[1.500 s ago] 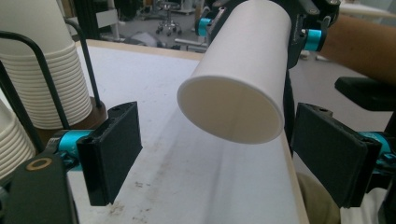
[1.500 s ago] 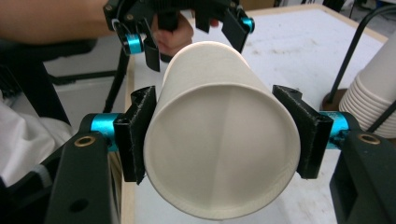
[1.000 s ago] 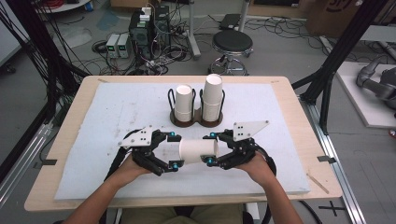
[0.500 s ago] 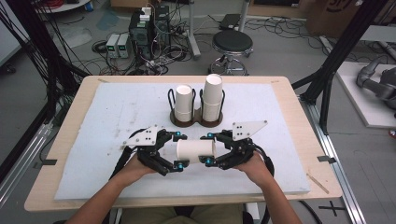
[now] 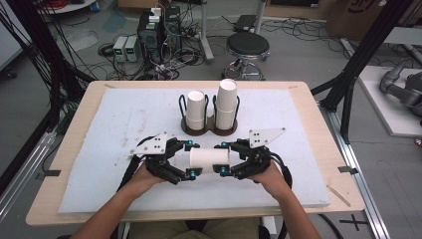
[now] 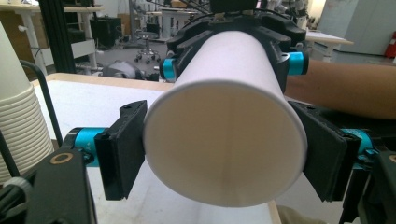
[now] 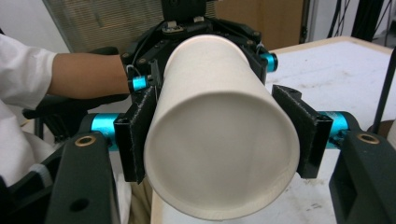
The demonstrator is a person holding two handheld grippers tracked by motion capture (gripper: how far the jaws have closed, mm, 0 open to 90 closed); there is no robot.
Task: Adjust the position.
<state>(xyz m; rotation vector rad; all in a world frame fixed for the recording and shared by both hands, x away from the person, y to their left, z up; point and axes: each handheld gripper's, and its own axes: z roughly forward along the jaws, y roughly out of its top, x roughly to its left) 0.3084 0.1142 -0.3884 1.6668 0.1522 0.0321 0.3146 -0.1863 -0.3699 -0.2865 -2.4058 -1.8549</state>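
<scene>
Between both grippers, paper cup (image 5: 209, 160) (closed base toward right)

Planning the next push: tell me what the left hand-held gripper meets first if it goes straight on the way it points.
The white paper cup already between its jaws; past that, the right hand-held gripper at the cup's far end.

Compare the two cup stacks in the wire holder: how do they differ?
The right stack stands taller than the left stack, its rim well above the holder loops. The left stack's rim sits just above its loop. Both are white paper cups, upright, mouths up, side by side.
</scene>
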